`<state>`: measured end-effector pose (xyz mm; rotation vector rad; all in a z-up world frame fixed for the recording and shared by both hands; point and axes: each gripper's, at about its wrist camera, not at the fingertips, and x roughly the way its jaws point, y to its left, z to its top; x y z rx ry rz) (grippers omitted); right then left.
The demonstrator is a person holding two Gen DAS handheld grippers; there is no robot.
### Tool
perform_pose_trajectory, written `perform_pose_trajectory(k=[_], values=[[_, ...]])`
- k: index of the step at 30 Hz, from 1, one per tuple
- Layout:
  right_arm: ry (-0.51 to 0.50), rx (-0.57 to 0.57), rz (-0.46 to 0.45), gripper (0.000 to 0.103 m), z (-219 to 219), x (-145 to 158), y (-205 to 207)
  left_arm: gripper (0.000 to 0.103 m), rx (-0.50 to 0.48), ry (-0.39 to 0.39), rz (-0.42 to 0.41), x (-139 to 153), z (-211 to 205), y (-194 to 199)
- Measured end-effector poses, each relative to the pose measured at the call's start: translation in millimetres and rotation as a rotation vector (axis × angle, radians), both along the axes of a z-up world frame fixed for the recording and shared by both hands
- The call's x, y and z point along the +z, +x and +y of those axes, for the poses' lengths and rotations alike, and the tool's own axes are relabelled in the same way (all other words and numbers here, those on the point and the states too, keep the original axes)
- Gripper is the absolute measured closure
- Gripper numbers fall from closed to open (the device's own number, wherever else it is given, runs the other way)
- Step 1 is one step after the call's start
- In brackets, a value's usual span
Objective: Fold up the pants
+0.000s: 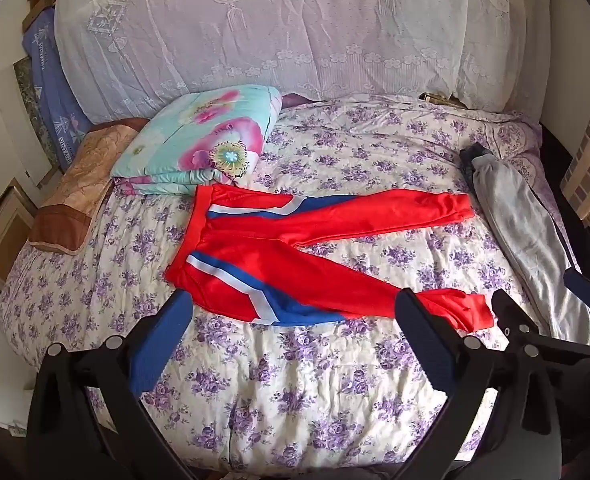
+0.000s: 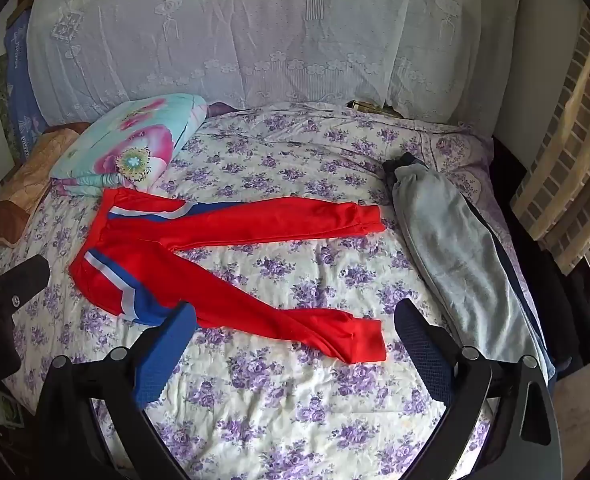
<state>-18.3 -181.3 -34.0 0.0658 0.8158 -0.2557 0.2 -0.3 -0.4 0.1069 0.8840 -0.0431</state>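
Observation:
Red pants (image 1: 295, 256) with blue and white side stripes lie flat on the floral bedspread (image 1: 295, 380), waistband at the left, both legs spread toward the right. They also show in the right wrist view (image 2: 199, 264). My left gripper (image 1: 295, 308) is open and empty, hovering over the near leg. My right gripper (image 2: 295, 320) is open and empty, above the near leg's cuff (image 2: 359, 340). The right gripper also shows at the right of the left wrist view (image 1: 535, 320).
Grey pants (image 2: 463, 264) lie along the bed's right side. A folded floral quilt (image 1: 203, 140) and a brown pillow (image 1: 75, 196) sit at the back left. A lace-covered pile (image 1: 295, 32) stands at the back. The bed edge is at the right.

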Motion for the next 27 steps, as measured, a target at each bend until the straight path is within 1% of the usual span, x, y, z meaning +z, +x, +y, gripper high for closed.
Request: perform_pose_trajectory(k=[9,10,18,23,27], values=[[-0.001,-0.003,0.006,0.004,1.5,-1.2,4.8,0.005,0.006,-0.007,0.000,1.0,-1.4,-3.6],[0.001,-0.003,0.007,0.004,1.7,-1.4,5.1,0.005,0.002,-0.010,0.007,-5.8,-5.2,1.1],[-0.001,-0.005,0.010,0.004,3.7,-2.9,7.0,0.005,0.000,-0.013,0.016,-8.5,-4.0,3.4],[0.005,-0.006,0.013,0.004,6.4,-7.9,9.9,0.005,-0.002,-0.017,0.021,-17.7,-5.3,0.3],[0.004,-0.007,0.014,0.004,7.1,-8.8,8.6,0.005,-0.003,-0.018,0.024,-18.9,-6.2,-0.3]])
